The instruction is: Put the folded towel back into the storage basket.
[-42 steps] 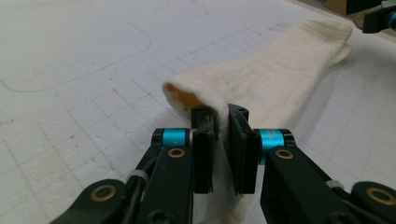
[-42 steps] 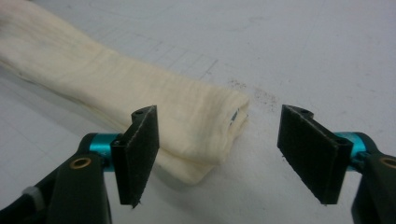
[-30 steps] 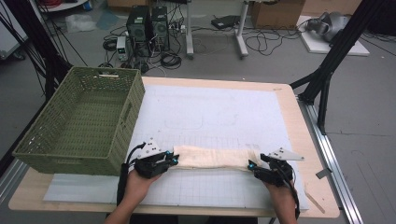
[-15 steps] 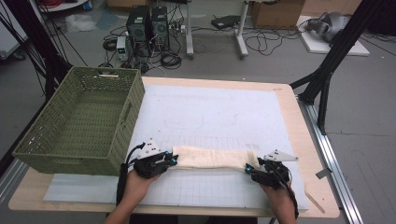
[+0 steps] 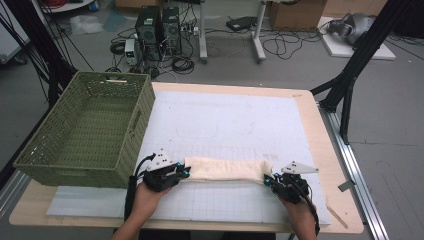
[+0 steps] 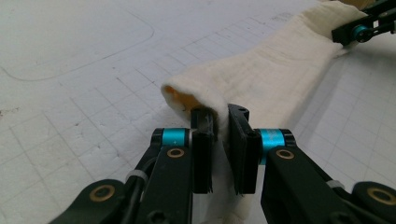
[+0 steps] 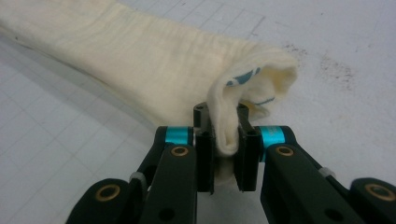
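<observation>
A cream cloth (image 5: 225, 169) lies in a long folded strip near the front of the table, stretched between my two grippers. My left gripper (image 5: 183, 172) is shut on its left end. In the left gripper view the cloth (image 6: 275, 74) runs away from the jaws, and my left gripper (image 6: 219, 140) pinches its rolled edge. My right gripper (image 5: 270, 179) is shut on the right end. The right gripper view has a fold of cloth (image 7: 140, 60) with a blue mark inside, clamped by my right gripper (image 7: 227, 142).
A green woven basket (image 5: 132, 125) stands at the table's left, close to my left hand. A white gridded mat (image 5: 235, 120) covers the wooden table (image 5: 320, 150). Computers and cables lie on the floor beyond. The other gripper (image 6: 366, 28) appears far off in the left gripper view.
My right gripper has shifted a little to the left with the cloth end, shortening the strip slightly. The left gripper has stayed put.
</observation>
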